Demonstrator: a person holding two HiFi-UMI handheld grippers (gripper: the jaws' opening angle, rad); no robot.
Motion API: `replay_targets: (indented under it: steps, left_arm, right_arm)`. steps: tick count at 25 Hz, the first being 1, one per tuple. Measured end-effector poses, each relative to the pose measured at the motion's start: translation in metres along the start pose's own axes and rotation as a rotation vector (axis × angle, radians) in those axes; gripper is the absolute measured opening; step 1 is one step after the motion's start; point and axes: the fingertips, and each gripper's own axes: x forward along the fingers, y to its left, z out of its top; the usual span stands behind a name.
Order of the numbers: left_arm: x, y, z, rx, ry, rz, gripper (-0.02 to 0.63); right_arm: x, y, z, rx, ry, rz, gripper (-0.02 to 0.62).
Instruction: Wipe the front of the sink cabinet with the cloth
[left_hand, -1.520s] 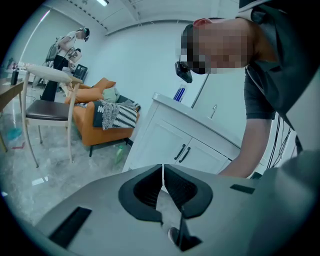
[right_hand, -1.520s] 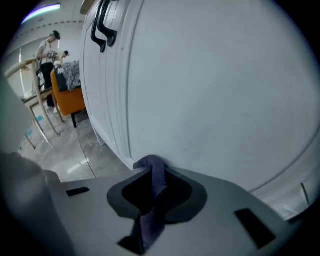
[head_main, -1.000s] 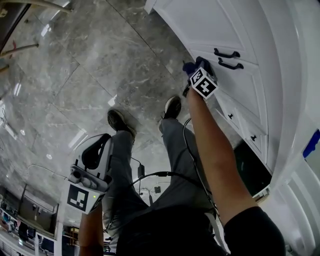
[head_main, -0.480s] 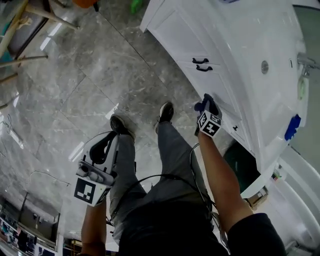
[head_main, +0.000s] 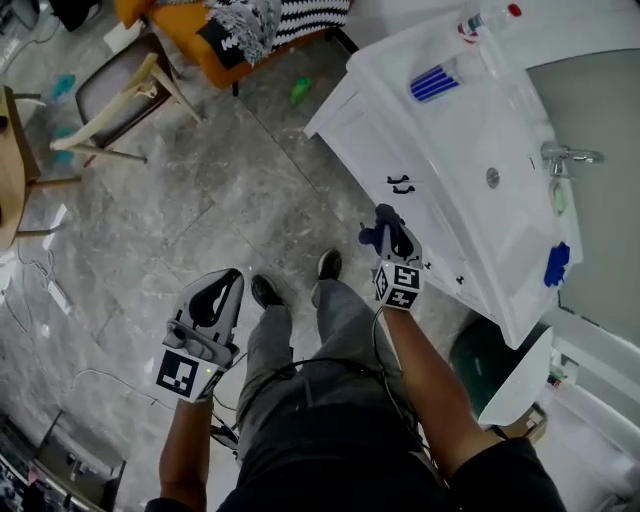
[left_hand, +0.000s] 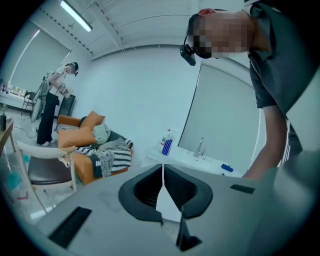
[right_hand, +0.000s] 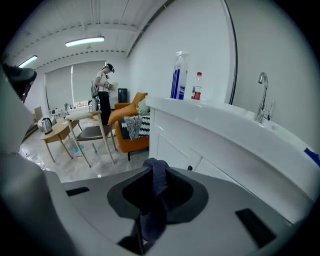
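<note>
The white sink cabinet (head_main: 372, 150) stands at the upper right of the head view, with two dark handles (head_main: 400, 184) on its front. My right gripper (head_main: 388, 236) is shut on a dark blue cloth (head_main: 371, 237) just left of the cabinet's front. In the right gripper view the cloth (right_hand: 159, 182) hangs between the jaws of that gripper (right_hand: 155, 172), and the cabinet front (right_hand: 200, 150) lies a little ahead, apart from it. My left gripper (head_main: 222, 288) is held over the floor at the left. It is shut with nothing in it (left_hand: 162, 170).
On the countertop (head_main: 470, 110) are a faucet (head_main: 570, 155), spray bottles (right_hand: 177, 75) and blue items (head_main: 435, 82). A dark green bin (head_main: 490, 360) sits by the cabinet's near end. An orange sofa (head_main: 250, 30) and a chair (head_main: 120, 95) stand across the grey floor. A person (right_hand: 102, 90) stands far off.
The head view has risen and now looks down on the countertop and room. Both grippers have come up from near the floor. The right gripper keeps the cloth and has left the drawer fronts.
</note>
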Motion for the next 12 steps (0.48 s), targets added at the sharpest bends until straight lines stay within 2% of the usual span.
replay_targets:
  steps: [3,6,9,12]
  left_arm:
    - [0.005,0.012,0.013,0.022,0.017,0.006,0.015]
    - [0.023,0.013,0.020,0.020,0.045,0.011,0.015]
    - [0.037,0.007,0.027,0.023,0.065,0.028,0.015]
    - [0.054,0.020,0.017,0.090,0.107,0.029,0.015]
  right_arm:
    - [0.017,0.009,0.012,0.045,0.009,0.010,0.054]
    - [0.043,0.007,0.017,0.060,0.018,-0.024,0.054]
    - [0.071,-0.002,0.030,0.048,-0.033,-0.072,0.054]
    - [0.111,-0.014,0.042,0.109,-0.077,-0.129,0.054]
